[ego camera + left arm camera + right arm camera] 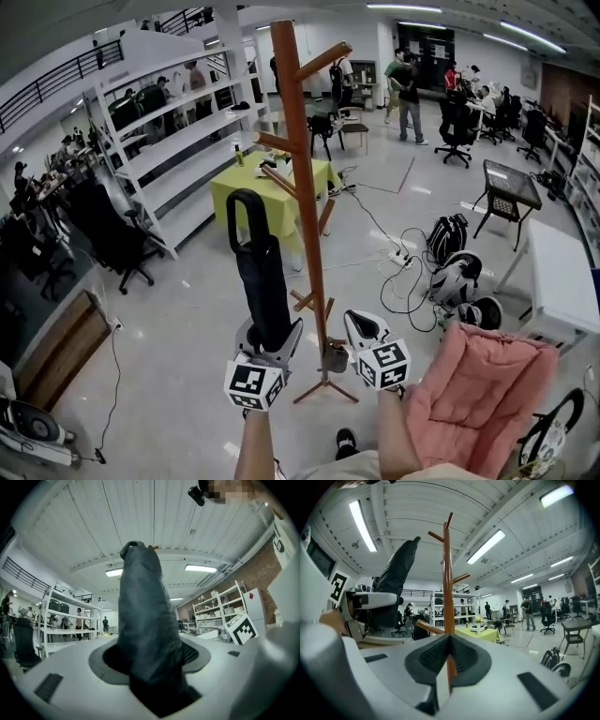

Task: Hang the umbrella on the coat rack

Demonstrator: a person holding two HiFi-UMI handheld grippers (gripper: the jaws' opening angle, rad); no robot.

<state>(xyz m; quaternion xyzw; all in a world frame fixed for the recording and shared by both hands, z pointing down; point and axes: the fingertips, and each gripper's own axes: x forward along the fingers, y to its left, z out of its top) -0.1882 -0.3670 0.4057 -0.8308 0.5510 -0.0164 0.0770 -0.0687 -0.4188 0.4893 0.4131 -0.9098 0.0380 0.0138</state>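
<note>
Pinching a furled black fabric umbrella [261, 286], left gripper [267, 349] jaws must hook its loop [246, 193] over a peg [274, 142] on the brown wooden coat rack [302, 187] ahead; right gripper [361, 328] jaws pressed together.

The left gripper [270, 330] and the right gripper [360, 321] are each showing a glossy white shell. Behind the jaws each is carrying a white cube [251, 384] printed with black square markers. Dark grey ribbed pads [433, 656] are lining the jaws. Behind the grippers, the person is wearing a black shoe [345, 441].
</note>
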